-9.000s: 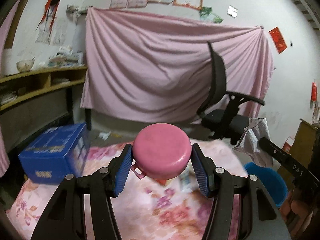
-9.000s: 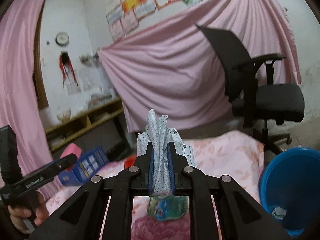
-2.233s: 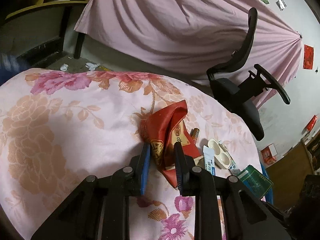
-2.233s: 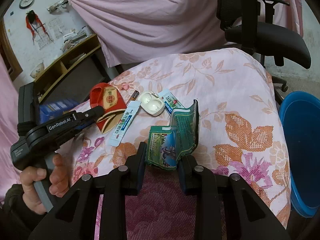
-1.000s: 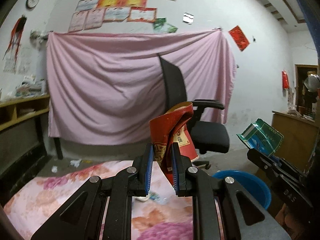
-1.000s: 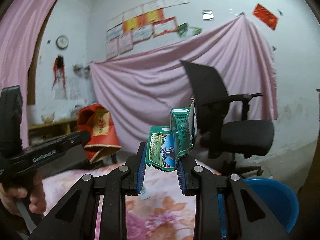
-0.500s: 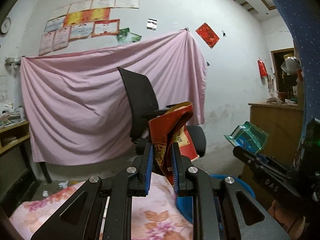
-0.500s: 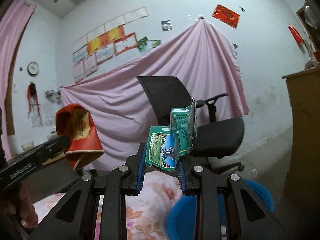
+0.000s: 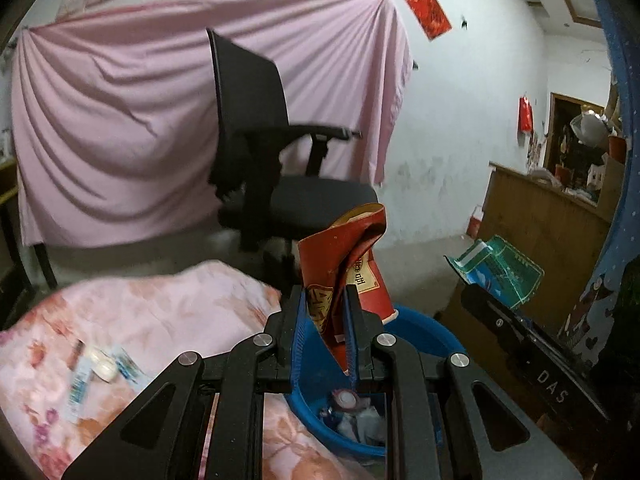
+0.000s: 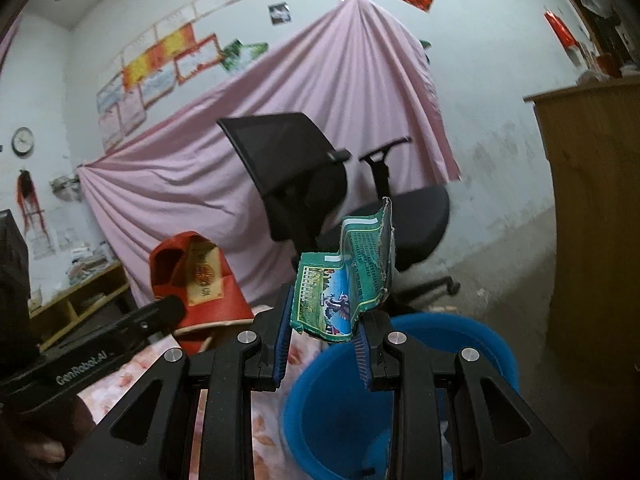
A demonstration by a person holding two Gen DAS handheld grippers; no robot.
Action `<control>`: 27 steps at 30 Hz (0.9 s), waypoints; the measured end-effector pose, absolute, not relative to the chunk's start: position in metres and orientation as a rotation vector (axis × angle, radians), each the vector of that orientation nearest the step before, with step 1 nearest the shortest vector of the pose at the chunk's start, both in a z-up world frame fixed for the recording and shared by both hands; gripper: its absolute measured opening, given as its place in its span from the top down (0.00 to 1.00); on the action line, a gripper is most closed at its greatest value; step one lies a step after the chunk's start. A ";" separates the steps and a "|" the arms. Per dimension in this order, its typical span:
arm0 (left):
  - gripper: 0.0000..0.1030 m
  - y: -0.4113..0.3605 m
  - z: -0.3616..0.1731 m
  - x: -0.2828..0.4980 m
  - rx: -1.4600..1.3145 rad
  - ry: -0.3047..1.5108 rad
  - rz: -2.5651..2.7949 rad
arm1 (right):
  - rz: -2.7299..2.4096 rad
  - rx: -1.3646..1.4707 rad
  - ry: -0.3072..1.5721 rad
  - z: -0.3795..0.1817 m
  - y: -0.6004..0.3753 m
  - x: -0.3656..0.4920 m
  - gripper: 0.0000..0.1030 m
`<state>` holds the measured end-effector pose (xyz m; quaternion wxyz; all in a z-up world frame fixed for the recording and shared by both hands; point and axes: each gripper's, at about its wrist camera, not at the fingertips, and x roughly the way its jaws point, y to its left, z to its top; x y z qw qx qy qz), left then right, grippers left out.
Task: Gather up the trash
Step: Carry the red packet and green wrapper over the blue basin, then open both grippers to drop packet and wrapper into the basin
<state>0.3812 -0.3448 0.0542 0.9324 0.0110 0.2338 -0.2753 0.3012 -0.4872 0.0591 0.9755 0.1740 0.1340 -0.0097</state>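
Trash is now held over the blue bin (image 9: pixel 424 332): red packet (image 9: pixel 340 264) clamped in the left gripper (image 9: pixel 326 332), marked "GenRobot.AI"; green wrapper (image 10: pixel 344 288) clamped in the right gripper (image 10: pixel 322 344), marked "DAS".

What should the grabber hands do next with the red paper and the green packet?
Probably open both and let go. The left gripper pinches the crumpled red paper packet right above the round blue plastic bin, where trash already lies. The right gripper holds the torn green wrapper over that bin's rim too.
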 end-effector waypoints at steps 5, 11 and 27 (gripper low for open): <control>0.84 -0.360 0.035 0.399 0.038 0.570 -0.532 | -0.043 0.386 0.359 0.044 -0.499 0.312 0.73; 0.83 -0.360 0.014 0.411 0.035 0.665 -0.499 | -0.085 0.402 0.456 0.030 -0.509 0.319 0.73; 0.48 -0.318 0.029 0.393 -0.054 0.585 -0.440 | -0.095 0.354 0.425 0.036 -0.503 0.315 0.29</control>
